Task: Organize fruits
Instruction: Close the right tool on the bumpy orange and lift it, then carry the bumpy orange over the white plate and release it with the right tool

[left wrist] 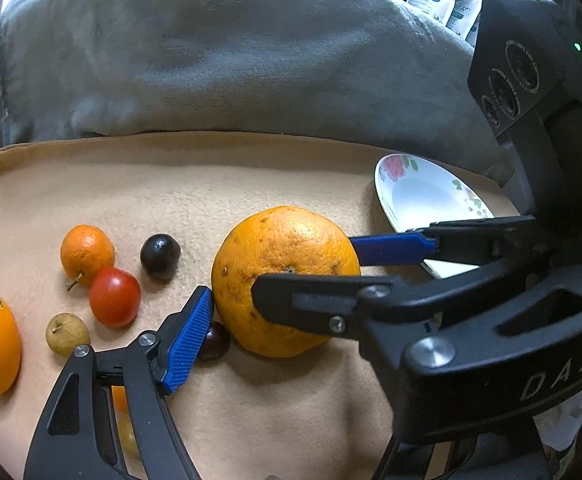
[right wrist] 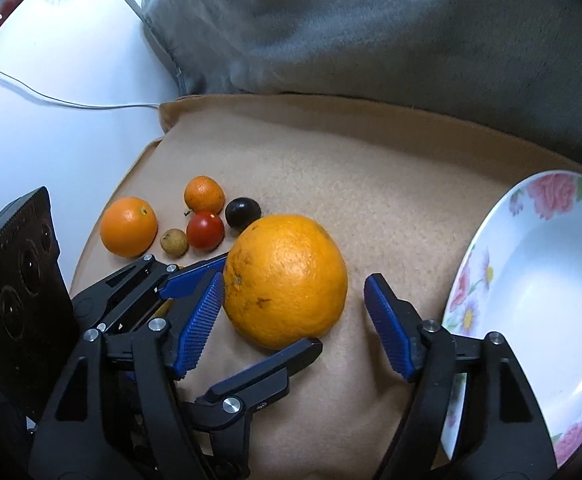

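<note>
Big orange [right wrist: 285, 280]: between right gripper [right wrist: 295, 312] jaws, spread, one pad touching; left gripper [right wrist: 259, 304] flanks it, apparently unclamped. Step, judged: taking hold; next, close and carry to plate [right wrist: 531, 280], right of the orange.

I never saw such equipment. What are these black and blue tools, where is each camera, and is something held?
A person holds a blue-padded gripper in each hand. Each carries a camera looking along its fingers: one picture comes from the left gripper, the other from the right gripper. On the beige cloth lie a large orange, a smaller orange, a mandarin, a tomato, a dark fruit and a brown fruit, beside a flowered plate. Both grippers reach around the large orange. The right one is open; the left's grip is unclear.
</note>
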Motion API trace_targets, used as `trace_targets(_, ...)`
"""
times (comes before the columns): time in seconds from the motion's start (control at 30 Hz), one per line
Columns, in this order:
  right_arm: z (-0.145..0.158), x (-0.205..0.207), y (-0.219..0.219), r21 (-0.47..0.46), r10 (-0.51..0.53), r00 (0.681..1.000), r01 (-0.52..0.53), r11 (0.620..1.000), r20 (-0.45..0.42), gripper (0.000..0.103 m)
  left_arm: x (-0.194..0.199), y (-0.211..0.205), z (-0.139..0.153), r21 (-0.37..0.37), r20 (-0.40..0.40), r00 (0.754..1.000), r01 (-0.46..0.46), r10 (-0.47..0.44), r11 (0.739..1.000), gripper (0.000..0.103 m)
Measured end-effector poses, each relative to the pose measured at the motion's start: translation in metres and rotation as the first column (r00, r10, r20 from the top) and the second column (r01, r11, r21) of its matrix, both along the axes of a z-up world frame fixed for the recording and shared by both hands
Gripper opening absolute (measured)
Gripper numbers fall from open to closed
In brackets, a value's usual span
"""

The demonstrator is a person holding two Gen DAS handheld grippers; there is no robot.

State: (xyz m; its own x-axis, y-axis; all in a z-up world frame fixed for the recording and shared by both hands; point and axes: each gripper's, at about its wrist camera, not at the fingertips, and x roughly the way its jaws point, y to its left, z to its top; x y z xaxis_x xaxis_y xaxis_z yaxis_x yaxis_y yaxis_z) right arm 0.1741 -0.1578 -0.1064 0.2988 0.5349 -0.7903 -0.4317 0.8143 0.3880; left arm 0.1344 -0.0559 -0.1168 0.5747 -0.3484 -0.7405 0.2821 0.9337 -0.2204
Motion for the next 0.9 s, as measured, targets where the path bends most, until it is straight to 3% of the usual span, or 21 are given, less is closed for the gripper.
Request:
trace_targets(0.03, 0.000, 0.000, 0.001, 0.010, 0.007, 1.000, -0.007, 1.000, -0.008, 0.068, 0.000, 0.000, 0.001, -0.003, -0.001, 1.000, -0.001, 0.001, 1.000, 0.074)
trace_targets(0.47, 0.007, -0.007, -0.006, 0.020, -0.020, 1.000, 0.019, 1.000, 0.018, 0.066, -0.003, 0.010, 0.013, -0.048, -0.018, 1.000, -0.010, 0.009, 0.999, 0.073)
trace_targets(0.9, 0.032, -0.023, -0.054, 0.047, -0.085, 0.995, 0.082, 0.995, 0.059, 0.066, -0.008, -0.033, 0.036, -0.047, 0.021, 0.998, 0.055, -0.054, 0.997, 0.073)
